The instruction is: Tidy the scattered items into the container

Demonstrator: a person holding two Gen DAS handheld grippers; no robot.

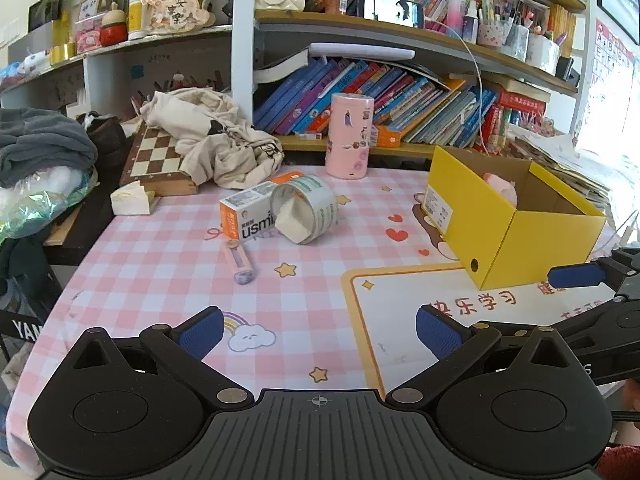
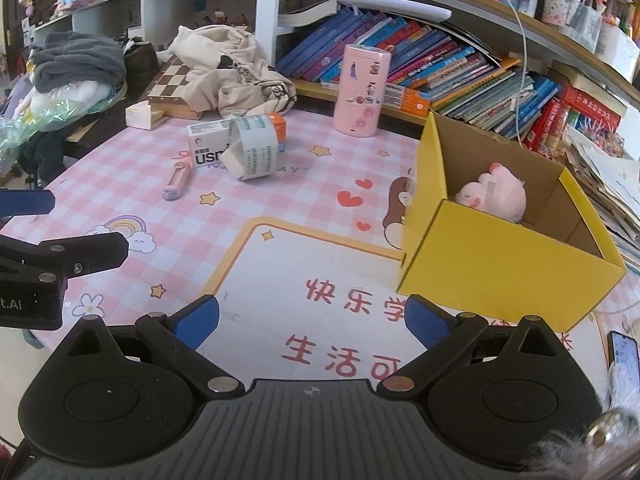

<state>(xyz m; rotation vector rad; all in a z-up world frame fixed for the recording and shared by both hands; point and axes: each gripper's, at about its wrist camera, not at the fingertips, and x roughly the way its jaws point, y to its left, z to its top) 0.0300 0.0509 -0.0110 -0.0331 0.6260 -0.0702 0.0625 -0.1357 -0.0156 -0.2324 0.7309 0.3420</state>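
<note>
A yellow cardboard box [image 1: 500, 236] [image 2: 496, 264] stands open at the right of the pink checked table, with a pink plush toy [image 2: 496, 196] [image 1: 502, 189] inside. A roll of tape [image 1: 306, 210] [image 2: 256, 146] leans on a white and orange carton [image 1: 248, 212] [image 2: 210, 140] at mid table. A pink utility knife [image 1: 240, 262] [image 2: 176, 180] lies in front of them. My left gripper [image 1: 320, 330] is open and empty, near the table's front. My right gripper [image 2: 312, 320] is open and empty, just left of the box's near corner.
A pink cylinder [image 1: 349, 136] [image 2: 362, 90] stands at the back by the books. A chessboard [image 1: 156, 158] with a cream cloth [image 1: 216, 140] lies back left. A phone [image 2: 624, 360] lies at the right front edge. Shelves of books line the back.
</note>
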